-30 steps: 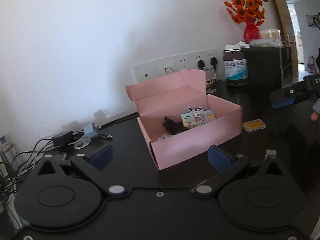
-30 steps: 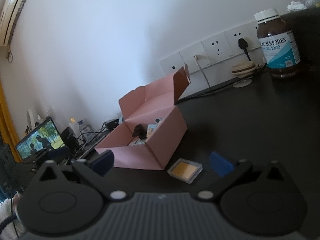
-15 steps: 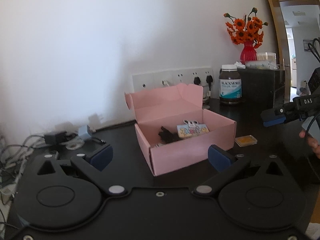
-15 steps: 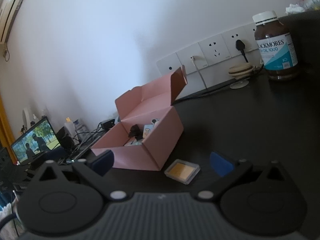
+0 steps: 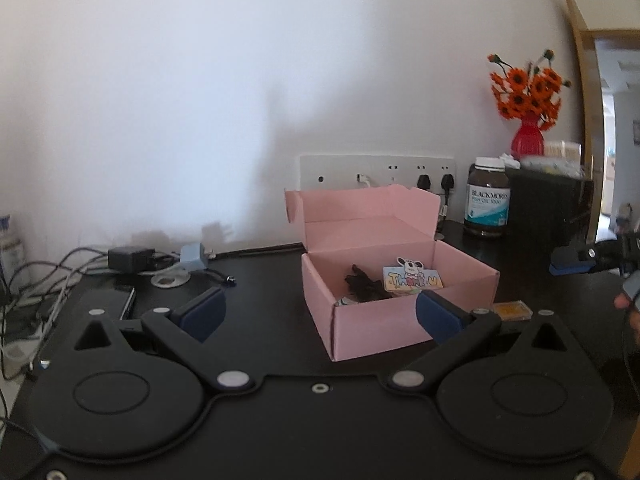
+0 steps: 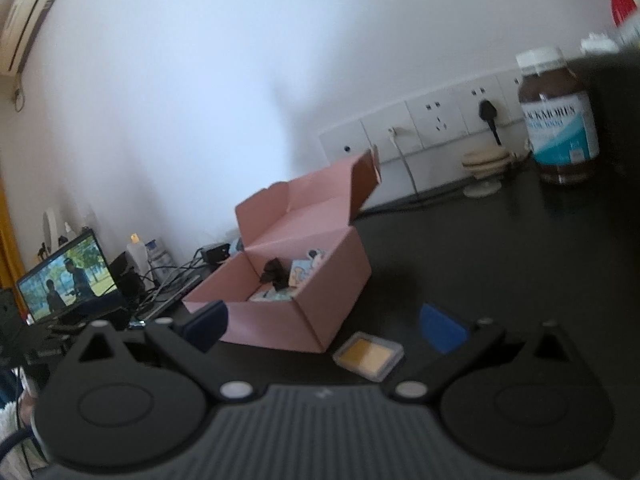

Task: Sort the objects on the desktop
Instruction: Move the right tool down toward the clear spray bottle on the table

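Observation:
An open pink cardboard box [image 5: 376, 328] [image 6: 332, 280] stands on the black desk with its lid flap up. Inside lie a black clip-like item [image 5: 362, 288] [image 6: 274, 272] and a cartoon "Thank U" card [image 5: 412, 278] [image 6: 302, 270]. A small clear case with a yellow pad [image 6: 368, 354] [image 5: 512, 309] lies on the desk just right of the box. My left gripper [image 5: 318, 312] is open, held back from the box front. My right gripper [image 6: 324, 326] is open above the yellow case, nothing between its fingers; it also shows at the right edge of the left wrist view.
A brown Blackmores supplement bottle [image 5: 487, 198] [image 6: 558, 120] stands by the wall sockets [image 5: 378, 170]. A red vase of orange flowers [image 5: 527, 108] tops a black cabinet. Chargers and cables [image 5: 132, 260] clutter the left. A lit laptop screen [image 6: 66, 276] sits far left.
The left wrist camera has pulled back and swung left, so the box sits farther right. The right gripper has moved closer to the yellow case. Both grippers stay open.

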The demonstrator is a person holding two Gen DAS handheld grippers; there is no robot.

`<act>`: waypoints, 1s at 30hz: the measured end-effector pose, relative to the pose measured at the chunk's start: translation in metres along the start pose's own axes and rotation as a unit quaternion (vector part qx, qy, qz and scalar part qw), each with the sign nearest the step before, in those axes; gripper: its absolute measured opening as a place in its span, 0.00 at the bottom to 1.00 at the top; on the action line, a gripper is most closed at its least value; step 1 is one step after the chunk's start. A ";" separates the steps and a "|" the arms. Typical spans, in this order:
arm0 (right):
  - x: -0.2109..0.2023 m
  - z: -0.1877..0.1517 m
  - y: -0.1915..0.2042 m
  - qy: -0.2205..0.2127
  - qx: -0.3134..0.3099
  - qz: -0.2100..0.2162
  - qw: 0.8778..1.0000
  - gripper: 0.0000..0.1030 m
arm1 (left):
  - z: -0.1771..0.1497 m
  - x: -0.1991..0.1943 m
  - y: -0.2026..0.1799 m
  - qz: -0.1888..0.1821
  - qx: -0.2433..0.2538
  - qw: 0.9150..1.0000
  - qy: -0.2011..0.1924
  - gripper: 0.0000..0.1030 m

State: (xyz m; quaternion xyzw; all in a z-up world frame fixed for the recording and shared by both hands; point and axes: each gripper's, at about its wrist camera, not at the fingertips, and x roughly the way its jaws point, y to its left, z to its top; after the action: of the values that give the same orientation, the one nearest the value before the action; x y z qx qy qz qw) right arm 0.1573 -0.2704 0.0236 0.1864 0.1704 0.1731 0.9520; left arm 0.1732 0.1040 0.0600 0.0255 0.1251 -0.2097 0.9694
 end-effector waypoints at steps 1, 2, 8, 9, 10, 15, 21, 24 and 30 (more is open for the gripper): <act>-0.001 0.000 0.002 -0.001 -0.007 0.001 1.000 0.99 | 0.000 0.000 0.002 0.001 -0.004 1.000 -0.001 1.00; -0.001 0.001 0.005 0.001 -0.017 0.002 1.000 0.99 | 0.000 0.000 0.002 0.002 -0.006 1.000 0.000 1.00; -0.011 0.000 0.020 -0.006 -0.071 0.014 0.997 0.99 | 0.000 0.001 0.000 0.012 0.000 1.000 0.004 1.00; -0.013 0.000 0.022 -0.009 -0.075 0.018 0.997 0.99 | 0.000 0.001 0.000 0.013 0.002 1.000 0.004 1.00; -0.016 0.000 0.023 -0.008 -0.080 0.022 0.996 0.99 | 0.000 0.002 -0.001 0.014 0.003 1.000 0.005 1.00; -0.020 0.002 0.033 0.027 -0.116 0.018 0.993 0.99 | -0.001 0.003 -0.001 0.016 0.004 1.000 0.008 1.00; -0.016 -0.005 0.051 0.077 -0.180 -0.007 0.981 0.99 | -0.001 0.004 -0.003 0.019 0.008 1.000 0.012 1.00; -0.013 -0.008 0.058 0.093 -0.194 -0.020 0.976 0.99 | -0.001 0.005 -0.003 0.017 0.007 1.000 0.015 1.00; -0.005 -0.006 0.065 0.117 -0.183 -0.042 0.975 0.99 | -0.002 0.006 -0.001 0.020 0.003 1.000 0.017 1.00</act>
State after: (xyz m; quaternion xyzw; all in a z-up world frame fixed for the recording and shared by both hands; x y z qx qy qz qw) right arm 0.1334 -0.2145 0.0467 -0.0200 0.2537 0.1816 0.9499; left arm 0.1778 0.1006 0.0570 0.0339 0.1400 -0.1898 0.9712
